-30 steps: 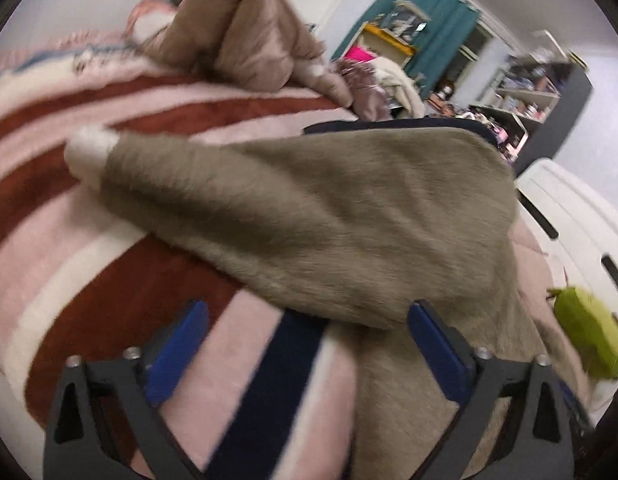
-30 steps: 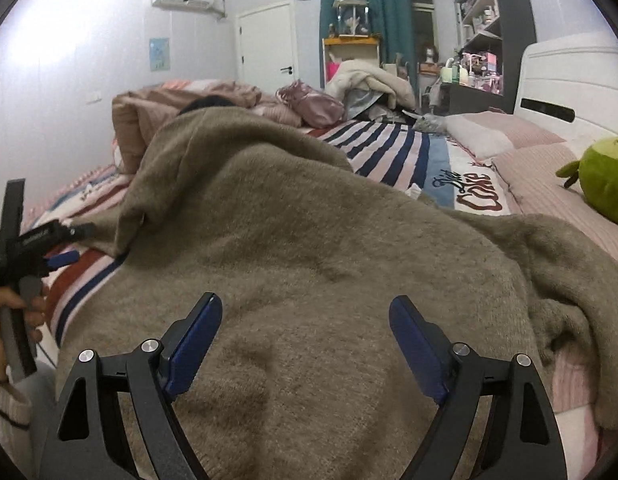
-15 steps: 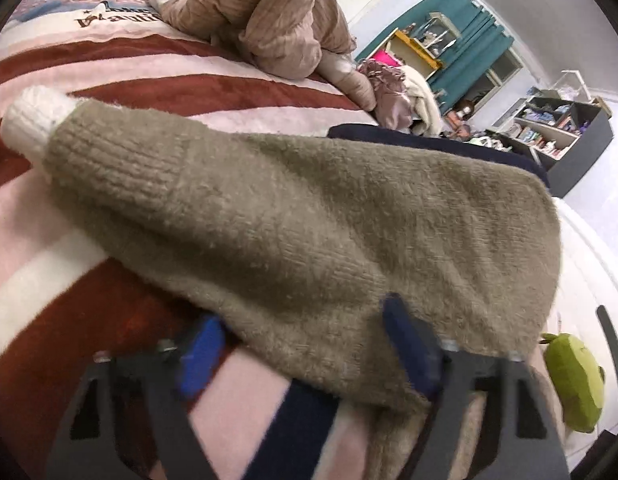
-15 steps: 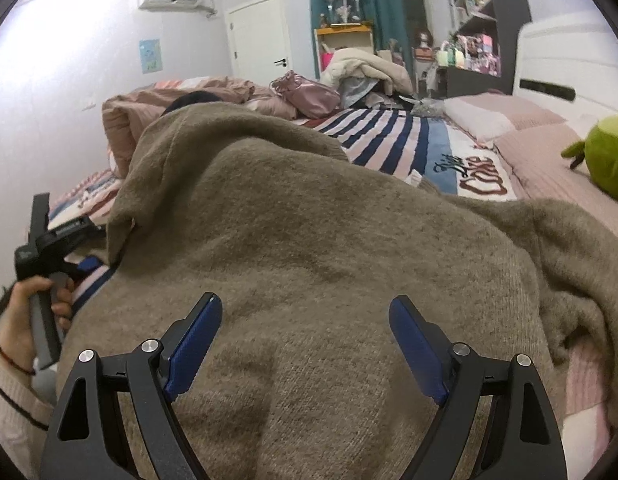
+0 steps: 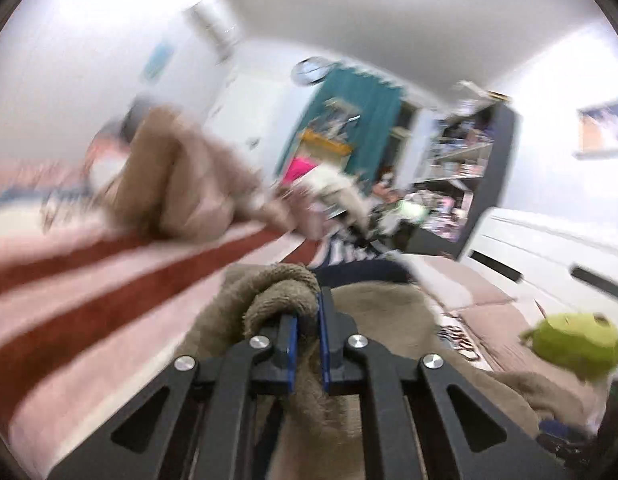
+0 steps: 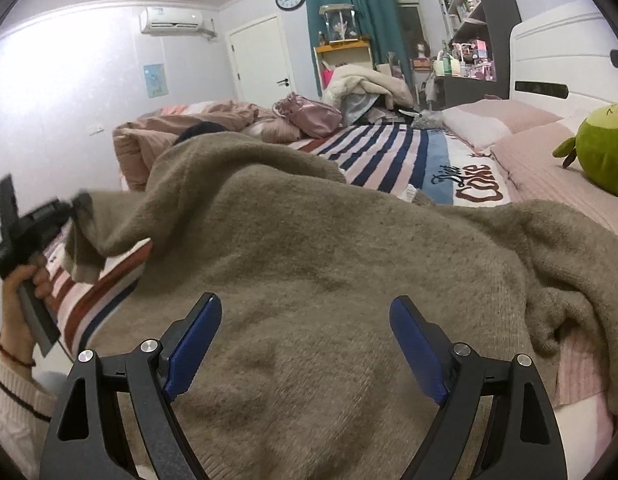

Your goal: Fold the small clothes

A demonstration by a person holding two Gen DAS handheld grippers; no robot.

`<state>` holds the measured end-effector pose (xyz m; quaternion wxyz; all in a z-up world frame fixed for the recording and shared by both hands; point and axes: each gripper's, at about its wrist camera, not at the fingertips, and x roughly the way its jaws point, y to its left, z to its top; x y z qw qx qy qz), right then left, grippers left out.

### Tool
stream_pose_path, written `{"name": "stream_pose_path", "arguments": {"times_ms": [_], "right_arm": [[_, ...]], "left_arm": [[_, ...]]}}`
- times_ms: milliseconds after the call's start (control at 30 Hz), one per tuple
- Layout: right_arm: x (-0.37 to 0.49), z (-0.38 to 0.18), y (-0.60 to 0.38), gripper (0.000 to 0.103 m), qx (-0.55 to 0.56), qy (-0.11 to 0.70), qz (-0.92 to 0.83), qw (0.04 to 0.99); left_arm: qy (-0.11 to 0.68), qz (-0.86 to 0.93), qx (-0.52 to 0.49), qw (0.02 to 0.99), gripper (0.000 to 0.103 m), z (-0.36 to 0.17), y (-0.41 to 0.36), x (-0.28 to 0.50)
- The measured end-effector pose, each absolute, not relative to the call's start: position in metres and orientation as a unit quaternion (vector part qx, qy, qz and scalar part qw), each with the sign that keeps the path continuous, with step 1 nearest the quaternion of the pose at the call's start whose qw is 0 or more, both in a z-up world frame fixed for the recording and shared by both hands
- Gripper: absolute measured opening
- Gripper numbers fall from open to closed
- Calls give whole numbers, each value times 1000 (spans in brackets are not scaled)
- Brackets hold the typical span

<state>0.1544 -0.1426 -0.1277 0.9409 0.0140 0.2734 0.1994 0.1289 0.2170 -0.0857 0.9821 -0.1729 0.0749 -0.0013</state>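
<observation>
Clamped tight on a bunched fold of the taupe knit sweater's sleeve (image 5: pixel 285 292), my left tongs (image 5: pixel 307 344) hold it raised off the striped blanket (image 5: pixel 89 292), while my right tongs (image 6: pixel 305 348) hover wide open and empty over the sweater's body (image 6: pixel 329 248). I judge the fold barely begun: the sweater sprawls unfolded across the bed. I see no baskets or bins nearby.

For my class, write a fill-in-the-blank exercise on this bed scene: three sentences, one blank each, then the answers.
1. The left gripper is shut on a fold of the brown ____.
2. The right gripper hovers over the sweater with its jaws ____.
3. The plush toy near the headboard is ____ in colour.

Answers: sweater; open; green
</observation>
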Motion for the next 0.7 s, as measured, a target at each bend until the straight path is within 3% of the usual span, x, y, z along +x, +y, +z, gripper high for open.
{"name": "stream_pose_path", "arguments": {"times_ms": [200,533,633,700], "right_arm": [[134,-116,-159,84,27,247,207,946],[104,-107,-204,89,57,222,188,955],[101,-107,-211,89,62,223,181,956],[100,-106,-213,89,63,226,177,956]], "left_arm": [[86,-135,-94,983,6,-55,144,134],[355,-281,-29,891,7,-167,7,179],[364,-290,-21,885,13,-172,-3,162],[358,-304,-34,882,28,-163,7,151]]}}
